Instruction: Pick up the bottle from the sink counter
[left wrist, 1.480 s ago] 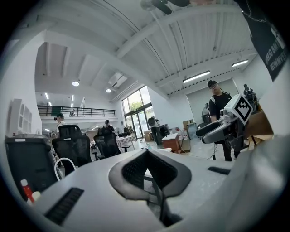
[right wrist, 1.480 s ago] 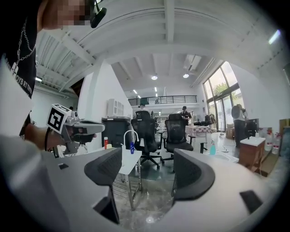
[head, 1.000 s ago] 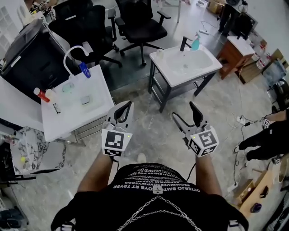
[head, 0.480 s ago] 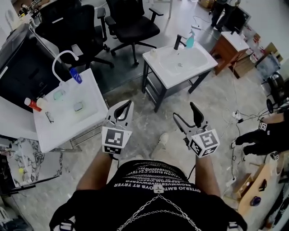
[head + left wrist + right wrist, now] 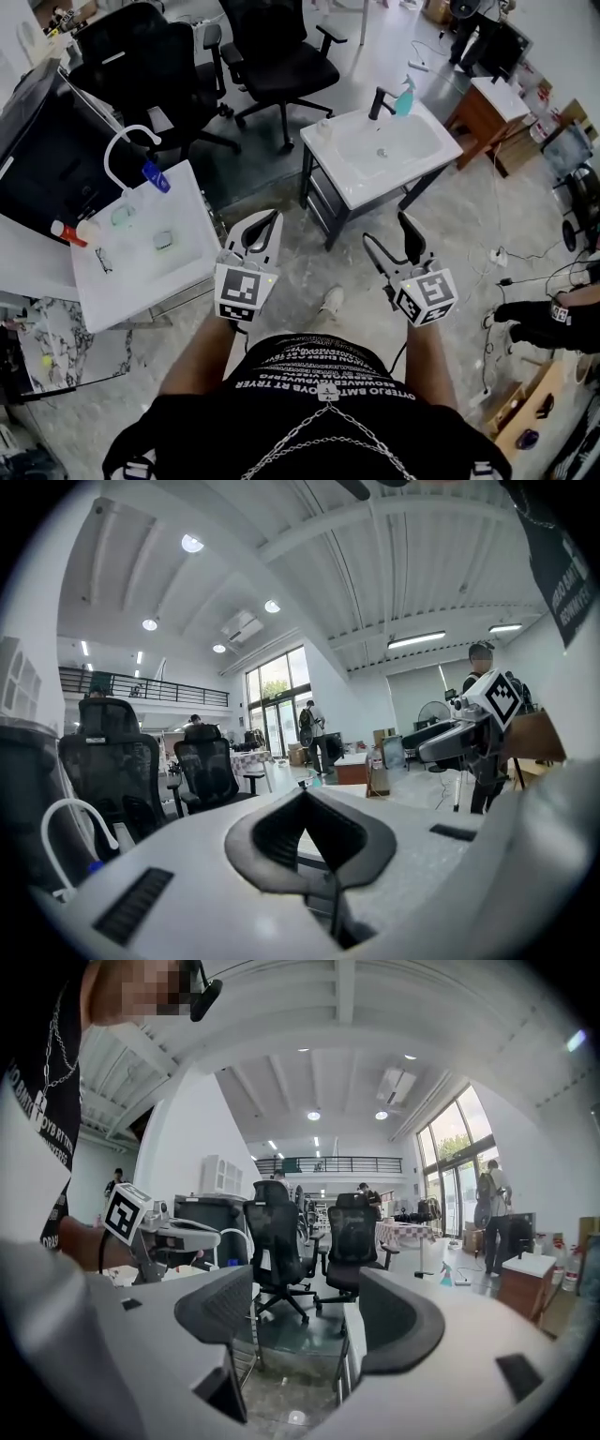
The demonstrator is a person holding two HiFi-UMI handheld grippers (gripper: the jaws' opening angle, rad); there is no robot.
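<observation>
Little has changed: a foot has stepped forward and the view has swung slightly. Both tools are held as before, the left gripper with its tips pressed together, the right gripper spread and empty. The teal bottle stands at the sink counter's far right corner, beside the tap, well apart from both. This looks like the walk-up, with no reach begun.
</observation>
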